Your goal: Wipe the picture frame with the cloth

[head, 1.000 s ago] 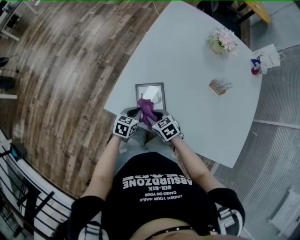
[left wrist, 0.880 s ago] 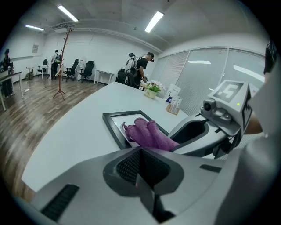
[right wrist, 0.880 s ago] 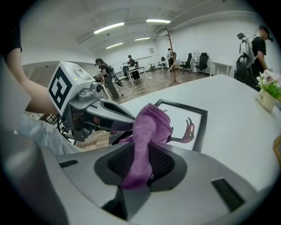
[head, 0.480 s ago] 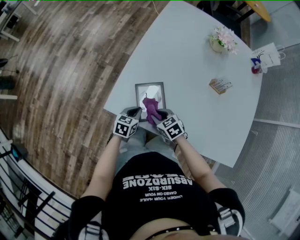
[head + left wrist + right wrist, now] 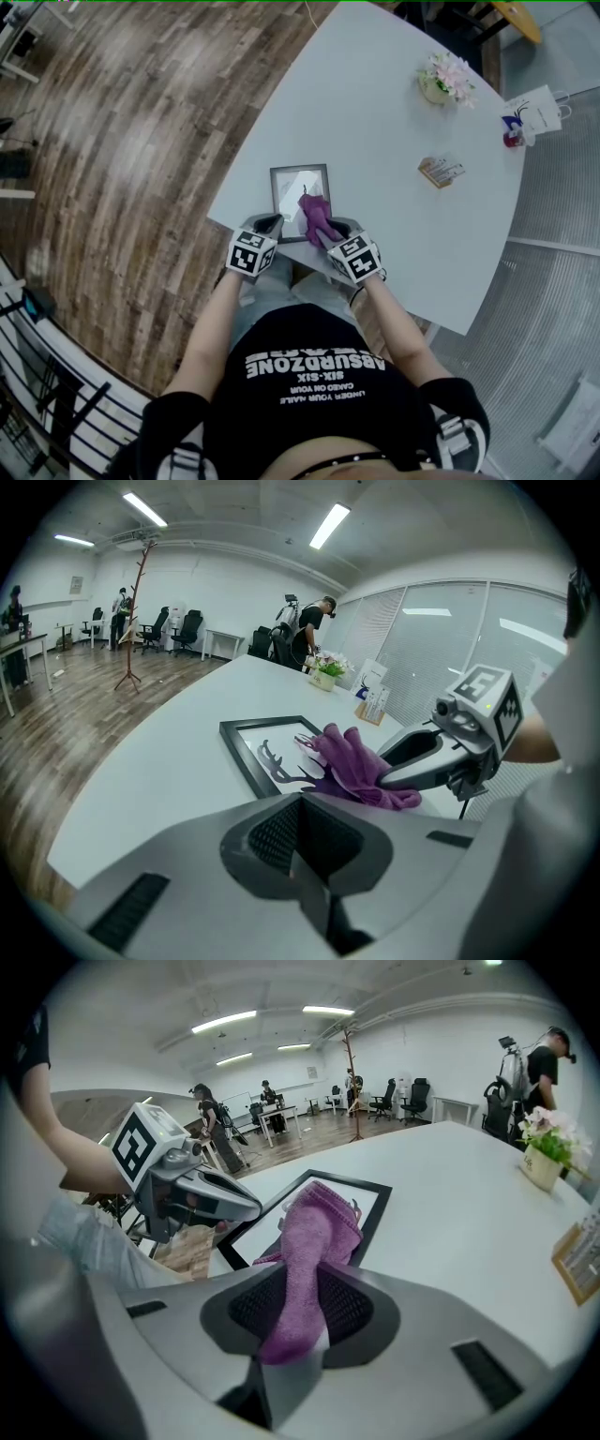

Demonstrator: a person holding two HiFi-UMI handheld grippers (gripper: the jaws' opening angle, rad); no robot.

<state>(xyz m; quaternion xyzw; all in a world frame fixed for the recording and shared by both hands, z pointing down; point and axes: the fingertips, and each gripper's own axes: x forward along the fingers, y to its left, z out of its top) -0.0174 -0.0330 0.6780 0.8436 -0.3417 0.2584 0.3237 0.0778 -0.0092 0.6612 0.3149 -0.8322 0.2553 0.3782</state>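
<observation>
A black picture frame (image 5: 292,176) with an antler drawing lies flat on the white table (image 5: 394,131), near its front edge. My right gripper (image 5: 328,231) is shut on a purple cloth (image 5: 317,214), whose free end rests on the frame's right half. In the right gripper view the cloth (image 5: 317,1227) runs out from between the jaws onto the frame (image 5: 375,1206). My left gripper (image 5: 271,224) is shut with nothing in it, at the frame's near left corner. From the left gripper view, the frame (image 5: 246,752) lies just past its jaws, with the cloth (image 5: 352,761) to the right.
A pot of pink flowers (image 5: 445,82), a small card stand (image 5: 440,172) and a white paper bag (image 5: 532,114) stand toward the table's far right. Wooden floor (image 5: 141,141) lies left of the table. People and office chairs are far off in the room.
My right gripper has carried the cloth rightward and slightly away, from the frame's lower middle to its right side. The left gripper has stayed at the frame's near left corner.
</observation>
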